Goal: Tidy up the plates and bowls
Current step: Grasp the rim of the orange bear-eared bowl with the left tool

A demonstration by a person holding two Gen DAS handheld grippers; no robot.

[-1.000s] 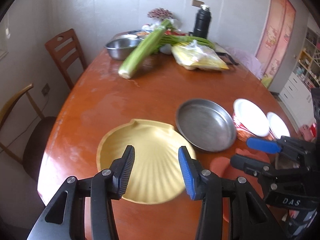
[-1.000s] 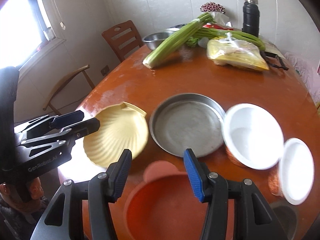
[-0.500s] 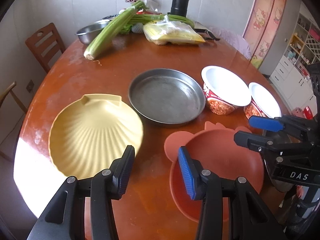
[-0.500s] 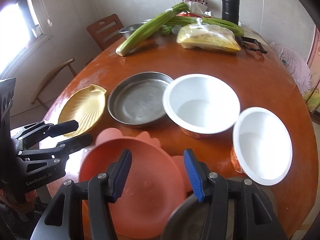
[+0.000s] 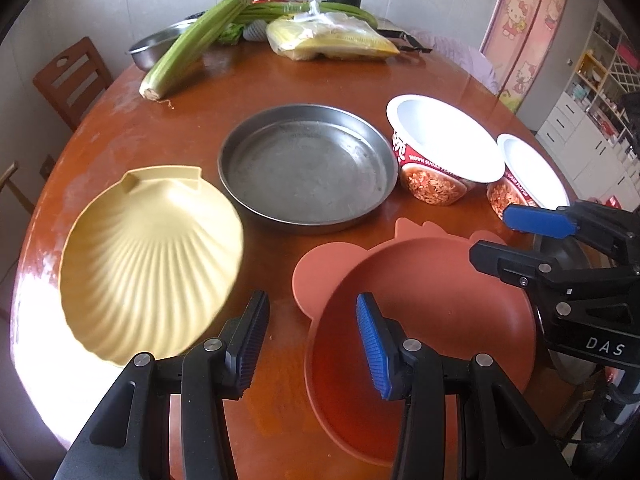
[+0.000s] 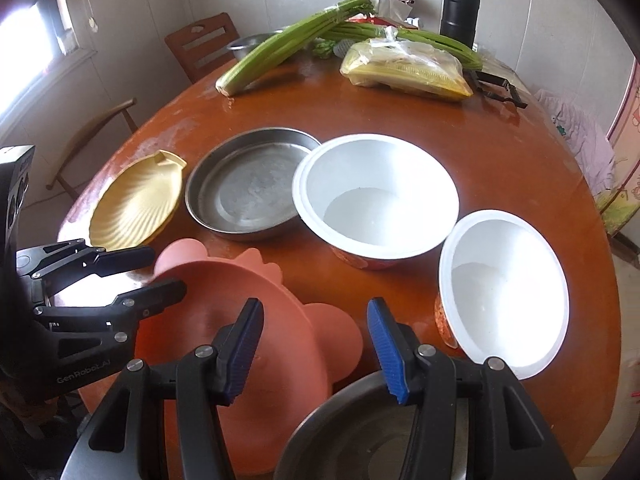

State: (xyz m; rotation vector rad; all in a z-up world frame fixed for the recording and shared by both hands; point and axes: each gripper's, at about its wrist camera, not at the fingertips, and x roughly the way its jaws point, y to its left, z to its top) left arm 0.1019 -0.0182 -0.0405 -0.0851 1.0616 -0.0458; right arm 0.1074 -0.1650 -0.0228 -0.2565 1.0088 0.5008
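A yellow shell-shaped plate [image 5: 152, 260] [image 6: 136, 204], a round metal pan [image 5: 308, 168] [image 6: 248, 188], a large white bowl [image 5: 444, 136] [image 6: 376, 196] and a smaller white bowl [image 5: 532, 176] [image 6: 504, 288] stand in a row on the table. In front of them sits an orange bowl with ears [image 5: 420, 312] [image 6: 248, 320]. My left gripper [image 5: 311, 304] [image 6: 166, 270] is open over that bowl's left rim, gripping nothing. My right gripper [image 6: 314, 308] [image 5: 492, 236] is open above its right side, also holding nothing.
A steel bowl [image 6: 380, 432] lies at the near edge under my right gripper. Celery [image 6: 288, 48], a bag of corn [image 6: 404, 72], a black flask [image 6: 460, 4] and a steel basin [image 5: 156, 46] crowd the far end. Wooden chairs [image 5: 68, 80] stand at the left.
Both grippers have swung right and dropped toward the near edge. The left one left the shell plate and now hangs over the orange bowl; the white bowls came closer.
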